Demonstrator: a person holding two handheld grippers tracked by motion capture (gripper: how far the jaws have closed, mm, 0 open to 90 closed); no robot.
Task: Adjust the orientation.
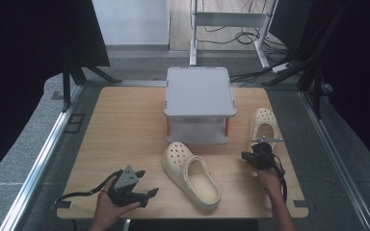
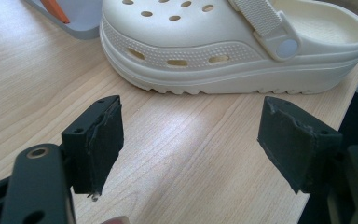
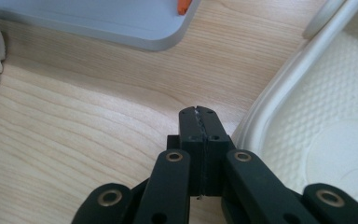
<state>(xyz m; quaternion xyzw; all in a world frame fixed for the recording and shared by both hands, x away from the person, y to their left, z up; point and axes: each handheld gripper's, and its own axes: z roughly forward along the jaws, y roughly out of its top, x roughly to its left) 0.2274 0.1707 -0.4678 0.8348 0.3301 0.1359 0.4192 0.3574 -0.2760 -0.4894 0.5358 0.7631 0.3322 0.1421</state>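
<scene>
Right gripper point(image 3: 199, 114), jaws pressed together empty beside the far clog's point(image 1: 263, 122) heel, should open before gripping its rim, while the left gripper point(image 2: 191, 140) gapes idle near the near clog point(image 2: 233, 44)

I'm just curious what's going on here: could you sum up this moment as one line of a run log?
left gripper: open, empty, facing near clog | right gripper: shut, empty, beside far clog heel | grey two-tier shelf: bare on top | both clogs on table

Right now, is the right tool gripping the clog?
No: the right tool is shut on nothing, its pads pressed together just beside the clog's rim.
</scene>
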